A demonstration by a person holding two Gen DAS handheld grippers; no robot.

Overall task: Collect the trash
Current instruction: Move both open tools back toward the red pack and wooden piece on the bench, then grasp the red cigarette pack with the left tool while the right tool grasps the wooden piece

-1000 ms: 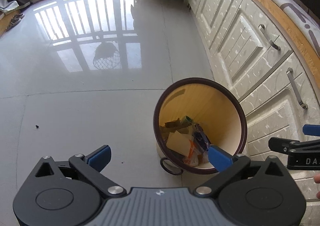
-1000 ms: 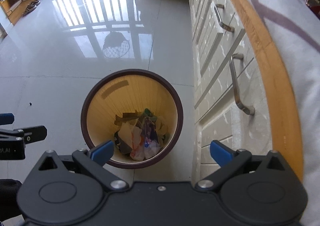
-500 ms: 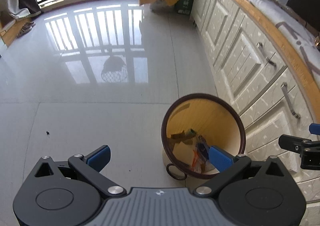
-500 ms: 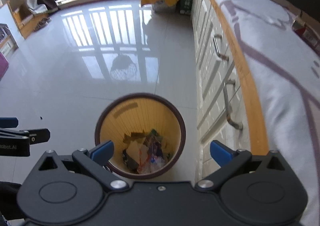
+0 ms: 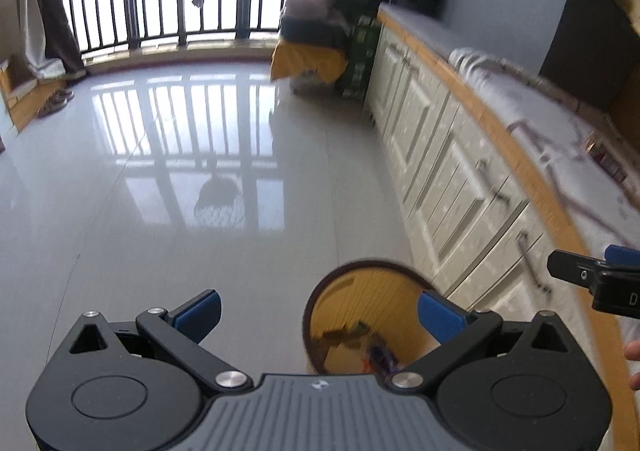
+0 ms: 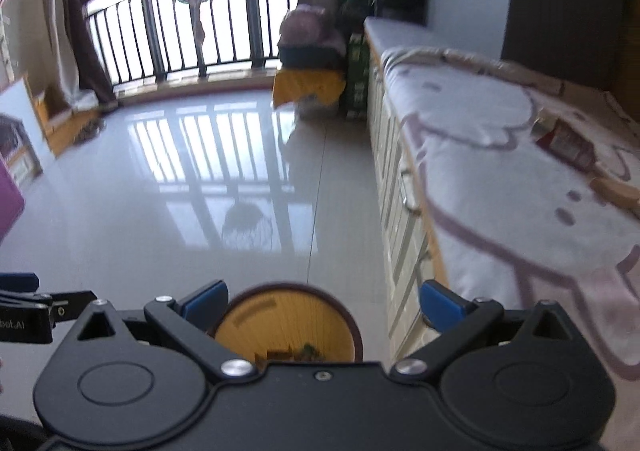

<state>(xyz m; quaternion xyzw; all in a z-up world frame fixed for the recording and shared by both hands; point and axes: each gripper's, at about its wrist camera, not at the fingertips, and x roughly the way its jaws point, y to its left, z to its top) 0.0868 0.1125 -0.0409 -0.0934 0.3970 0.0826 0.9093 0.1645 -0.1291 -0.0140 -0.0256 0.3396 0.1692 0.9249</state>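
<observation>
Both cameras have tilted up since a second ago; balcony railing (image 5: 160,27) now fills 12 o'clock. Left gripper (image 5: 318,311) and right gripper (image 6: 322,301): fingers spread wide, released, nothing held. Round yellow wastebasket with dark brown rim (image 5: 360,291) sits at 6 o'clock, mixed paper and wrapper trash (image 5: 376,351) inside, just beside the white drawer cabinets (image 5: 460,187).

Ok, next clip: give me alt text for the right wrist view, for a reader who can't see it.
An open, empty right gripper hangs above a round yellow bin with scraps of trash at the bottom, standing on a glossy tiled floor. White cabinets topped by a patterned cloth run along the right; a railed window is at the far end.
</observation>
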